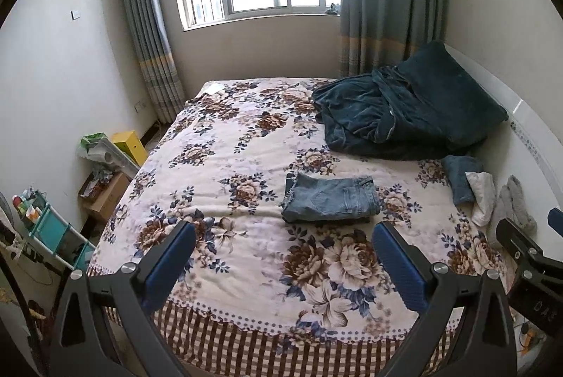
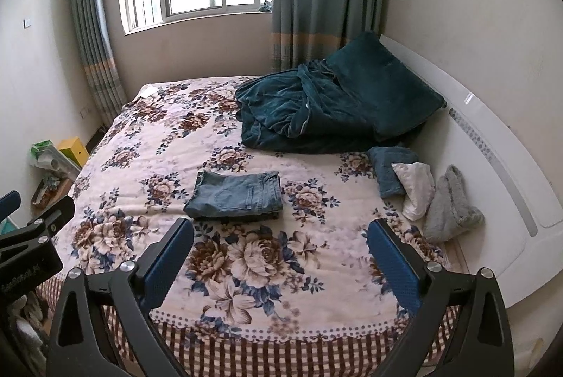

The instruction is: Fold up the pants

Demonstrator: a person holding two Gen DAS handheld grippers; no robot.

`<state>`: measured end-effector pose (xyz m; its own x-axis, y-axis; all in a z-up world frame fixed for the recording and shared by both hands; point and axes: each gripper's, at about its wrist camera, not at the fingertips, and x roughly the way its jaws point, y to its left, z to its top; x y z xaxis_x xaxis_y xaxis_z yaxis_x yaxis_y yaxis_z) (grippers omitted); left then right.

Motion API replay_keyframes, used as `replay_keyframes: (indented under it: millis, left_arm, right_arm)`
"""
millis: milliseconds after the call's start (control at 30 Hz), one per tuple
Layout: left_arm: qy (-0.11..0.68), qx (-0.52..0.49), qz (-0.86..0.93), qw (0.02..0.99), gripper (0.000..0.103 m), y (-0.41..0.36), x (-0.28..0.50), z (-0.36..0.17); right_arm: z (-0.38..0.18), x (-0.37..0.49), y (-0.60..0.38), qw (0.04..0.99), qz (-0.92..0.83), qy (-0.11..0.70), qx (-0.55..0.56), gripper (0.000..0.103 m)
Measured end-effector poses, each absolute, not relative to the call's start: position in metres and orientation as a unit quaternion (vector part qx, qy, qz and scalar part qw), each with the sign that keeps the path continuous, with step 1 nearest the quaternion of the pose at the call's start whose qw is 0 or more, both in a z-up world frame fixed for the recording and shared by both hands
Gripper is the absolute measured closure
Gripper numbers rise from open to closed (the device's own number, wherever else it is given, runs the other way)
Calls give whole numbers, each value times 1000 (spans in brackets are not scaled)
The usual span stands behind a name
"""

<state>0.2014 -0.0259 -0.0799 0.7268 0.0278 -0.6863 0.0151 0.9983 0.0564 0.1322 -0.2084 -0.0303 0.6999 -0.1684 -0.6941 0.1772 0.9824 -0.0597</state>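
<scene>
A pair of blue denim pants lies folded into a compact stack on the floral bedspread, also seen in the right wrist view. My left gripper is open and empty, held above the bed's near edge, short of the pants. My right gripper is open and empty, also back from the pants and above the near part of the bed. Each gripper's body shows at the edge of the other's view.
A dark teal blanket and pillow lie heaped at the back right by the white headboard. Small folded cloths and grey fuzzy socks lie at the right. Boxes and a shelf stand on the floor left of the bed.
</scene>
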Motion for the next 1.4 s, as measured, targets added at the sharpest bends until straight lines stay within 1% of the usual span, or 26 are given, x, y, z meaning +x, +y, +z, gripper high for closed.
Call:
replay_keyframes:
  millis: [1400]
  left_arm:
    - [356,37,10,934,0,-36,215,-71]
  right_arm:
    - [-19,151,-211,925,-97,368,17,1]
